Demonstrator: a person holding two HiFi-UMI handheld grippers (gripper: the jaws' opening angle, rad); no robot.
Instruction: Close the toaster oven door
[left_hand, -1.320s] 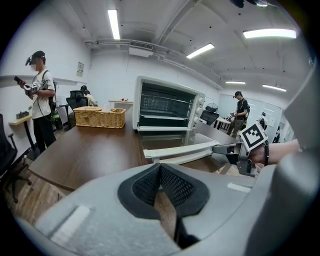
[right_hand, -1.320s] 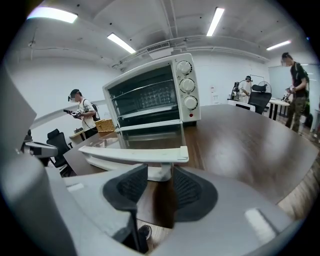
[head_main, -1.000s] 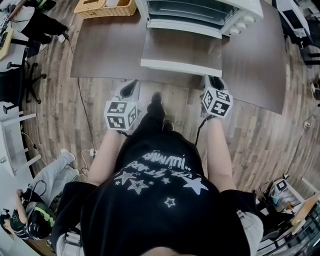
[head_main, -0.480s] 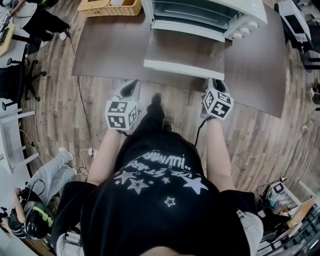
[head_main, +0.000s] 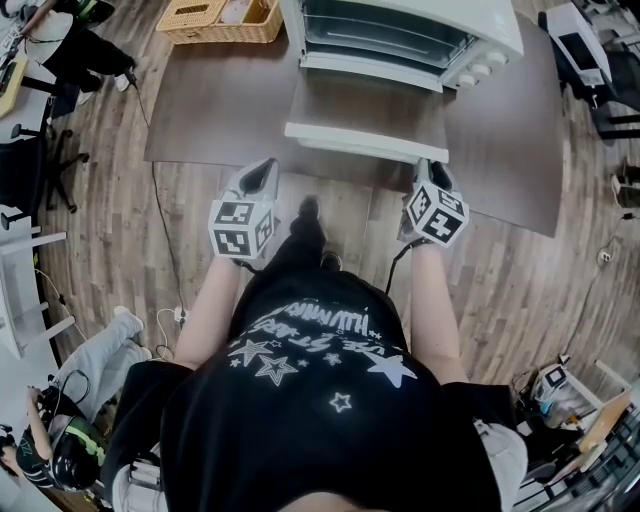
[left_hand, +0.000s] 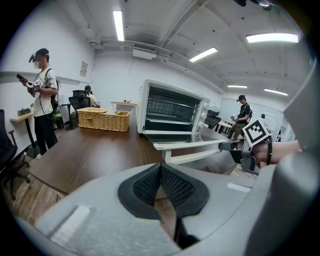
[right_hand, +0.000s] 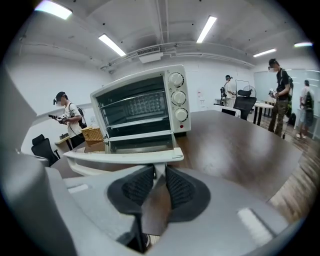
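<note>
toaster oven (head_main: 420, 25) sits toward the far edge of the counter (head_main: 210, 110); its door (head_main: 365, 100) is fully open, lying flat and level toward the near edge; the white door handle (head_main: 365, 143) runs parallel to that near edge and just inside it.

right tongs (head_main: 430, 172) sit at the near edge, at the right end of the door handle; the jaws are closing; a narrow gap shows between the pads (right_hand: 182, 189), and a white part of the handle shows in that gap at the tips; contact with the pads cannot be confirmed.

left tongs (head_main: 262, 172) hover over the near edge, left of the door and apart from it; jaws closed tip to tip, nothing between them.

a wicker basket (head_main: 215, 15) occupies the far left corner; the counter surface between basket and near edge is bare; the surface right of the oven is bare out to the right edge.
</note>
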